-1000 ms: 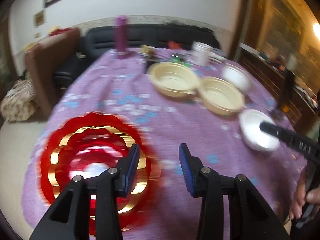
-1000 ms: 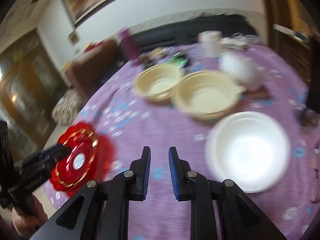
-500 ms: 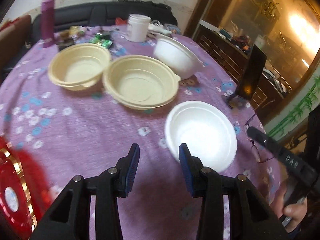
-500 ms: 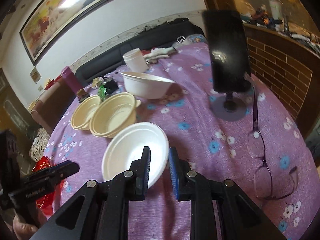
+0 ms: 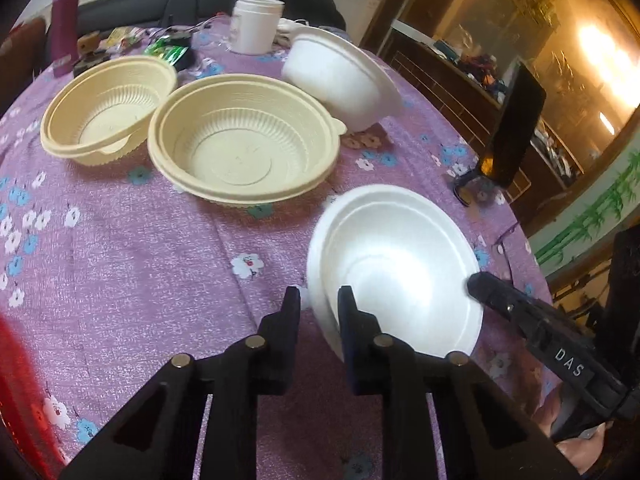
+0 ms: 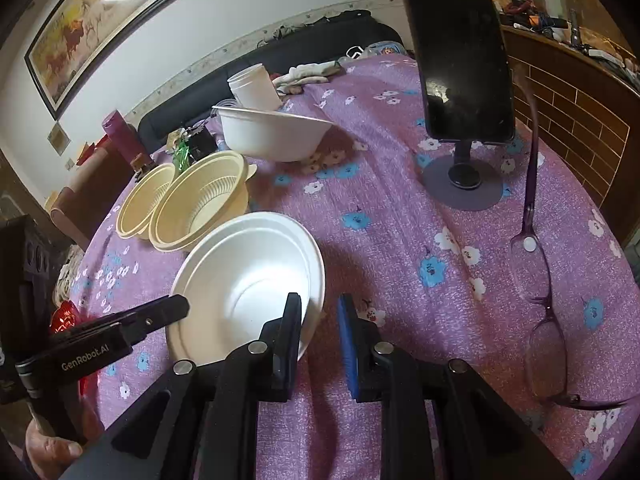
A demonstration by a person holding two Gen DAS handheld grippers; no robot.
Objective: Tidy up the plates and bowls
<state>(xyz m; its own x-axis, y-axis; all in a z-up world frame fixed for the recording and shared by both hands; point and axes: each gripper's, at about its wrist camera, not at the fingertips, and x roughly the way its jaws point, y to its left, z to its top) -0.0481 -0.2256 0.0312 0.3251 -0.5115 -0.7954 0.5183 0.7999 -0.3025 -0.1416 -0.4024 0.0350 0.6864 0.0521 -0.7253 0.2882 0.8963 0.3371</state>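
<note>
Straddling the near rim of the white foam bowl point(image 5: 396, 268), the left gripper point(image 5: 319, 300) was seen with jaws parted, not yet clamped. Bowl was judged light, crushable; thin rim is the hold.
Right view: right gripper point(image 6: 319, 308) was likewise open across the bowl's point(image 6: 248, 280) rim on the purple tablecloth point(image 6: 400, 220).
</note>
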